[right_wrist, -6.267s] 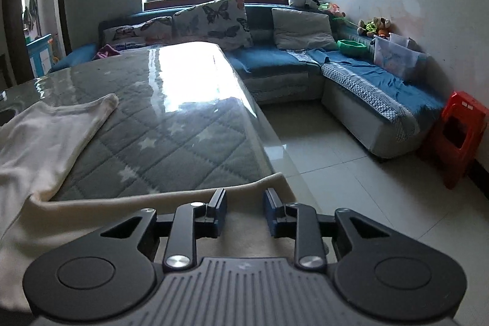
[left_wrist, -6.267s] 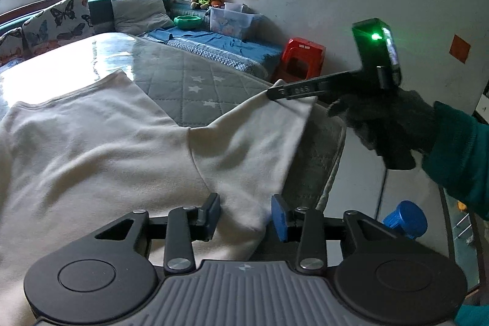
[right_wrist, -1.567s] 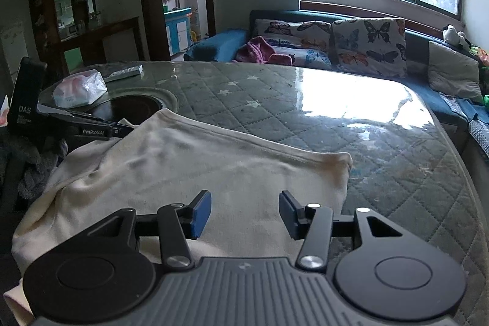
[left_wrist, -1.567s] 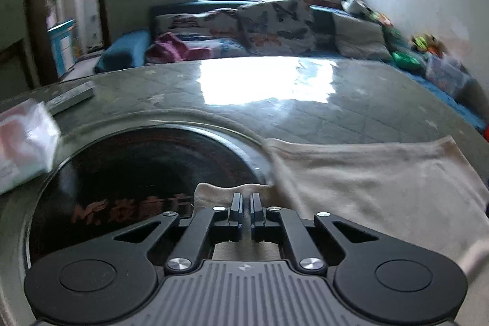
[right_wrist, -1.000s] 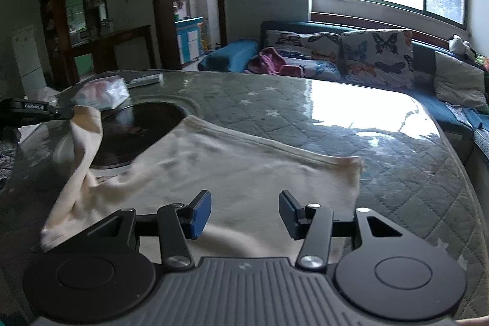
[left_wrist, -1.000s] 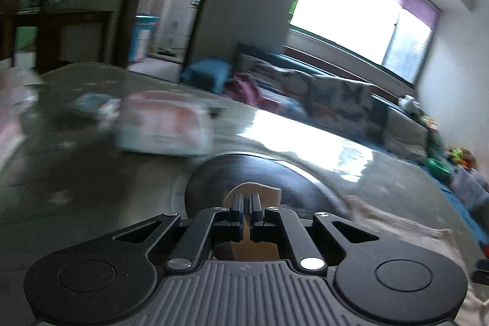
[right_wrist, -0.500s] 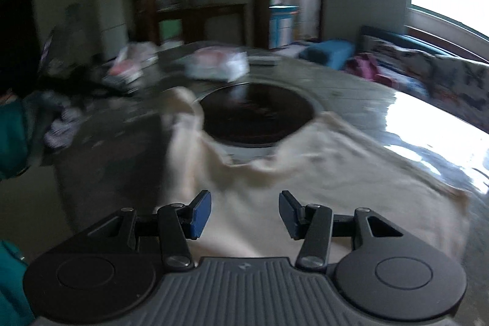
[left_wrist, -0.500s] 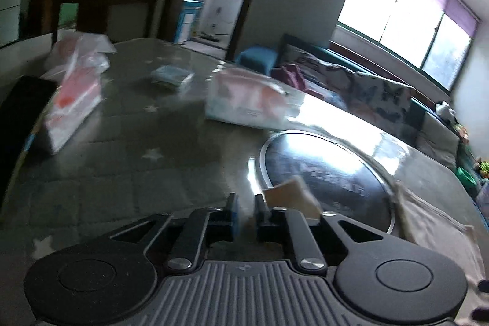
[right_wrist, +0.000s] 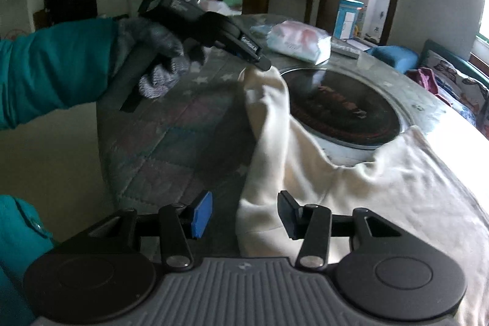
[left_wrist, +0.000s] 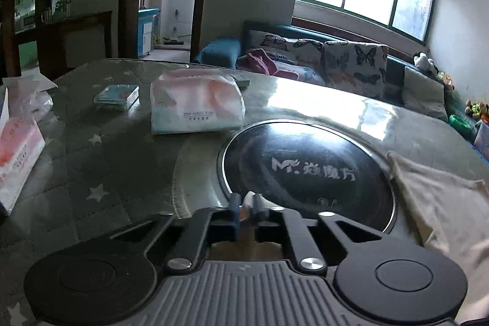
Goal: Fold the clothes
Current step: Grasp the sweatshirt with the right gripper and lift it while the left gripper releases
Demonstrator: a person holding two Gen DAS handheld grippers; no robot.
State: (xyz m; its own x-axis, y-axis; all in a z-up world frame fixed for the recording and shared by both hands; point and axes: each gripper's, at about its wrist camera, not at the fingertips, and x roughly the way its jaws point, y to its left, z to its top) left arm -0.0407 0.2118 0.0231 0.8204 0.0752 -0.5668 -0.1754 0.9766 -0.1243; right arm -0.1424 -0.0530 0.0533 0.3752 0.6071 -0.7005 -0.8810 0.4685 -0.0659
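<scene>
A cream garment [right_wrist: 366,188] lies spread over the quilted grey table [right_wrist: 171,142]; part of it shows at the right of the left wrist view [left_wrist: 434,203]. One corner is lifted into a hanging fold [right_wrist: 269,112]. My left gripper [right_wrist: 259,61], held by a gloved hand [right_wrist: 159,63], is shut on the top of that fold. In its own view the left gripper [left_wrist: 247,203] has a sliver of cream cloth pinched between the jaws. My right gripper [right_wrist: 244,214] hovers at the foot of the fold. Its jaws are closing, with the cloth's edge between them but untouched.
A round black glass hob [left_wrist: 305,167] is set into the table beside the garment. Behind it lie a soft tissue pack [left_wrist: 195,109], a small flat box [left_wrist: 116,95] and another tissue pack [left_wrist: 15,148] at the left edge. A sofa [left_wrist: 336,66] stands beyond.
My right gripper has swung left across the garment to the foot of the lifted fold. My left gripper's jaws parted briefly half a second ago and are together on the cloth again.
</scene>
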